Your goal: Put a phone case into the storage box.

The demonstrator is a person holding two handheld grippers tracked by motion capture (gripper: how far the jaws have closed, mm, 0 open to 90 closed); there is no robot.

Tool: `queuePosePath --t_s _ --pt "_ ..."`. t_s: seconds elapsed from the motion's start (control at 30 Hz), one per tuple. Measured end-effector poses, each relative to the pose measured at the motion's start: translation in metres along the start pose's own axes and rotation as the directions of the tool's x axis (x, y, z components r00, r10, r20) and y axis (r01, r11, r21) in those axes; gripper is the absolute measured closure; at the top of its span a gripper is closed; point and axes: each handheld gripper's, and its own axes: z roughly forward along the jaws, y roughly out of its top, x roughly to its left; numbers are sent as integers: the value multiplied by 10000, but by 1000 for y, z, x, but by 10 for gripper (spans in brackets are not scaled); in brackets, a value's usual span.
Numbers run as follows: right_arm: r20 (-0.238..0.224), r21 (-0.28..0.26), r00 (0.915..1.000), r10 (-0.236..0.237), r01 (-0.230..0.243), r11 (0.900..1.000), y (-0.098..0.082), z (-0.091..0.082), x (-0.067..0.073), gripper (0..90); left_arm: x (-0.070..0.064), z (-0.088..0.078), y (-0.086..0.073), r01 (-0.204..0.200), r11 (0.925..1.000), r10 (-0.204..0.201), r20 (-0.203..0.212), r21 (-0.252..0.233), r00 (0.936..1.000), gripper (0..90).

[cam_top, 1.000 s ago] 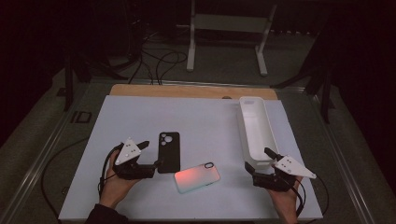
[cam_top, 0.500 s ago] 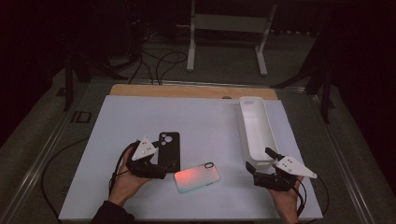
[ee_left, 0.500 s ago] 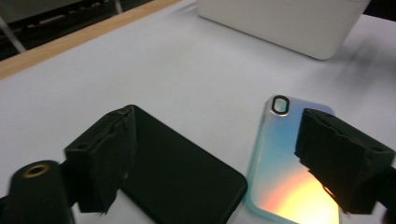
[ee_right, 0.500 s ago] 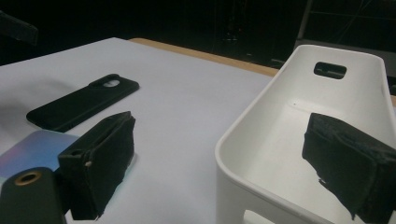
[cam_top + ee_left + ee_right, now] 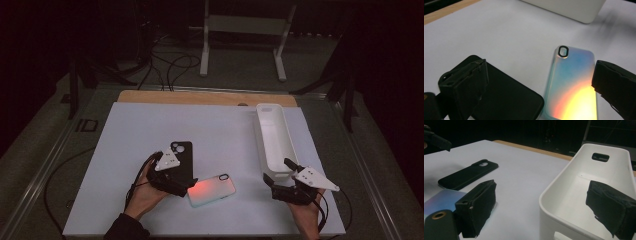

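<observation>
In the high view, no readable writing was seen; the left gripper [image 5: 181, 186] was held at lower left, its fingers just spread wide, released over the black case [image 5: 181, 159] and the iridescent case [image 5: 212, 190]. Bare desk [image 5: 135, 130] lay above.

In the left gripper view, both cases lay between the fingers, untouched.

In the right gripper view, the right gripper [image 5: 541, 212], released, straddled the white bin's [image 5: 564, 182] near rim.

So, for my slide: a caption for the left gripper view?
Open left gripper poised over a black phone case and an iridescent one.

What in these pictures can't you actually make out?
- Black case: its near end is covered by the left gripper in the high view.
- Iridescent case: its near end runs off the bottom edge of the left gripper view.
- Bin: a black jaw covers part of its inside in the right gripper view.
</observation>
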Motion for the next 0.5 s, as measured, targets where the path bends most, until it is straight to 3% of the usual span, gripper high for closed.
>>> queuePosePath --t_s 0.37,0.5 --pt "-6 5 10000 -5 5 10000 -1 0 0 89 -9 15 2 -475 9957 440 458 793 9980 0" --pt "5 38 10000 8 -8 10000 -1 0 0 90 -16 26 3 -838 9869 761 598 1376 9953 0"
